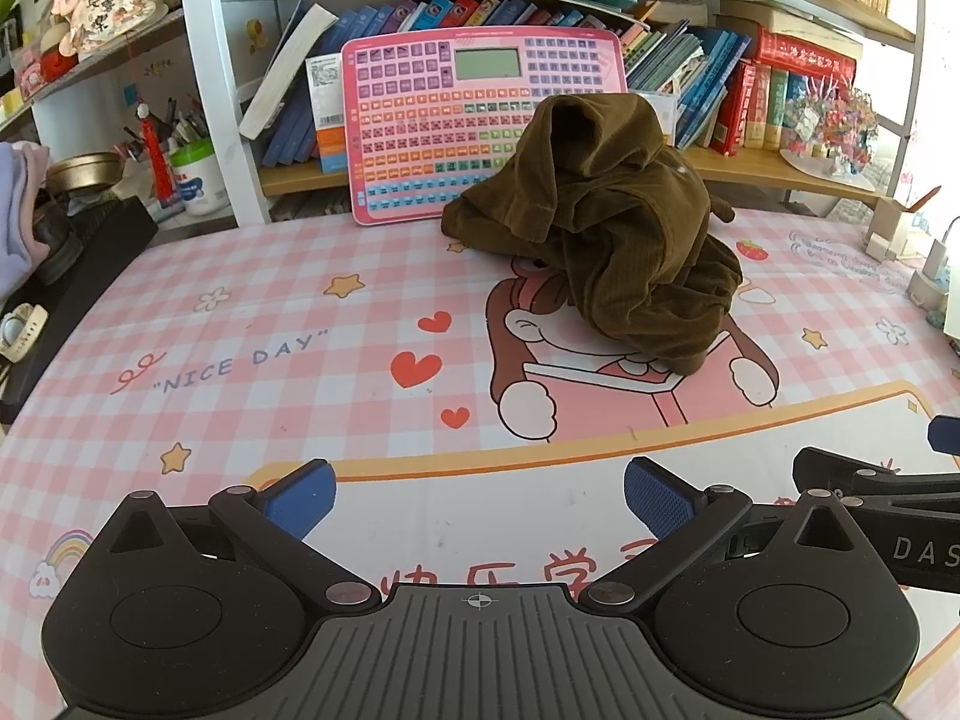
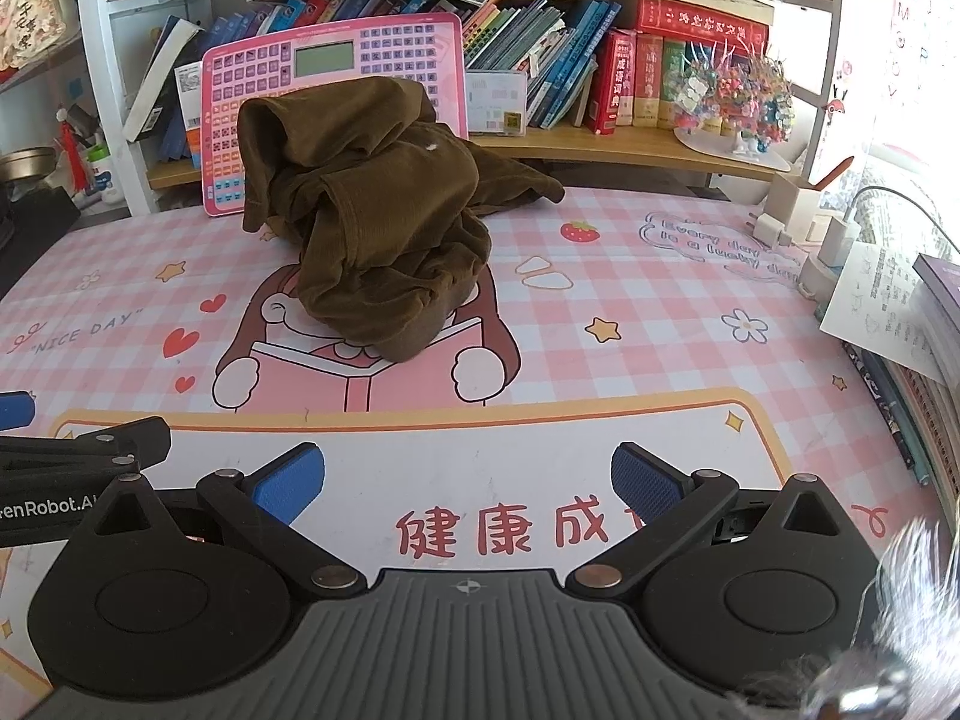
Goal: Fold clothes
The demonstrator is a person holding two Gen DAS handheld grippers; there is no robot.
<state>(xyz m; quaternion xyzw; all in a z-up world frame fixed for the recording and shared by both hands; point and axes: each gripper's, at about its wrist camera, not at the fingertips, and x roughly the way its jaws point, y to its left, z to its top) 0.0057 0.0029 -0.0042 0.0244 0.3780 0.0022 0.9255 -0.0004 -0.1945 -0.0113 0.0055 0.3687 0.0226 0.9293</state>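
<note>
A brown corduroy garment lies crumpled in a heap on the pink checked desk mat, at the far middle. It also shows in the right wrist view. My left gripper is open and empty, near the front edge, well short of the garment. My right gripper is open and empty, also near the front edge, beside the left one. The right gripper's arm shows at the right edge of the left wrist view. The left gripper shows at the left edge of the right wrist view.
A pink toy keyboard leans on the bookshelf just behind the garment. Books fill the shelf. A black box stands at the left. Chargers and stacked books and paper lie at the right edge.
</note>
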